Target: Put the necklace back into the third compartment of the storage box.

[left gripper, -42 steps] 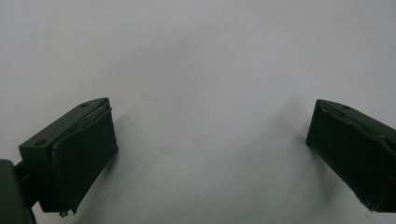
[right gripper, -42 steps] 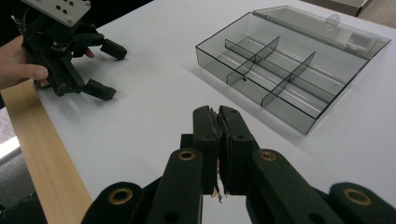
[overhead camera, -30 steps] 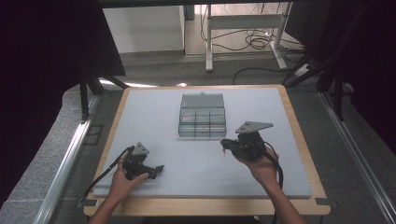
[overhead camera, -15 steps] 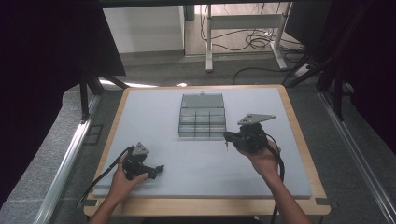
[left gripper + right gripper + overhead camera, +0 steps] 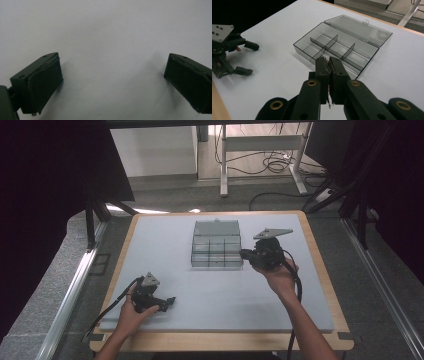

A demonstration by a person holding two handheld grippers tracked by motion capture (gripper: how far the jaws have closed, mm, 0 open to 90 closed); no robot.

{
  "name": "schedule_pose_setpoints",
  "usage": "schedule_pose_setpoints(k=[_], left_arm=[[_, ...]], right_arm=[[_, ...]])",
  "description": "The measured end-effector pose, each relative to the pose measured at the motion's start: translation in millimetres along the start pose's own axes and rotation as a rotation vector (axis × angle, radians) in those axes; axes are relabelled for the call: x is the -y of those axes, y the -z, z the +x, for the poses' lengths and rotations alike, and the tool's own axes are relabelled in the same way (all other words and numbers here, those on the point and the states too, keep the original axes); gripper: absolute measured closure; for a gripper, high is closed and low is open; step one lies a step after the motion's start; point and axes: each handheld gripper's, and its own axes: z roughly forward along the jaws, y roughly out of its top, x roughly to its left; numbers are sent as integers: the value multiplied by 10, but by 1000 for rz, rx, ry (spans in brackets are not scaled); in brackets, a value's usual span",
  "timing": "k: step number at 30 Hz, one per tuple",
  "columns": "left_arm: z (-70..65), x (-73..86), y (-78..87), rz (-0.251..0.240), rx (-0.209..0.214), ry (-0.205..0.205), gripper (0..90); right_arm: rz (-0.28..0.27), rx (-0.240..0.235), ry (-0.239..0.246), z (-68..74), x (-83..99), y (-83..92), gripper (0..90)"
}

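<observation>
Box (image 5: 216,244), clear and divided, lies open mid-table with its lid folded back, unmoved since a second ago. Right gripper (image 5: 247,254), jaws pressed together on nothing, has shifted toward the box and now sits just beside its right edge. Left gripper (image 5: 169,303) stays at the near left, jaws spread wide and empty.

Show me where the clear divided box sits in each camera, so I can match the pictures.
High view: the clear divided box sits at the table's middle, toward the far edge, lid open, just left of the right gripper.
Left gripper view: I see bare white table surface between its wide-apart jaws.
Right gripper view: the box lies centre, just beyond the closed jaws.
Shared landmark: the left gripper, also at far left in the right gripper view.
</observation>
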Motion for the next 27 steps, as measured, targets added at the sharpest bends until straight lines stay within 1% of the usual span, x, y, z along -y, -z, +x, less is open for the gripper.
schedule_pose_setpoints(k=[3, 13, 15, 16, 19, 27], left_arm=[[-1, 1, -1, -2, -1, 1, 10], [2, 1, 0, 1, 0, -3, 10], [0, 1, -2, -2, -1, 0, 10], [0, 1, -2, -2, -1, 0, 10], [0, 1, -2, -2, -1, 0, 10], [2, 1, 0, 1, 0, -3, 10]], right_arm=[[-2, -2, -10, -30, -31, -36, 848], [17, 3, -36, -138, -147, -188, 848], [9, -5, -54, -171, -163, -219, 848], [9, -5, -54, -171, -163, -219, 848], [13, -6, -71, -235, -192, -275, 847], [37, 13, -98, -360, -258, -426, 846]])
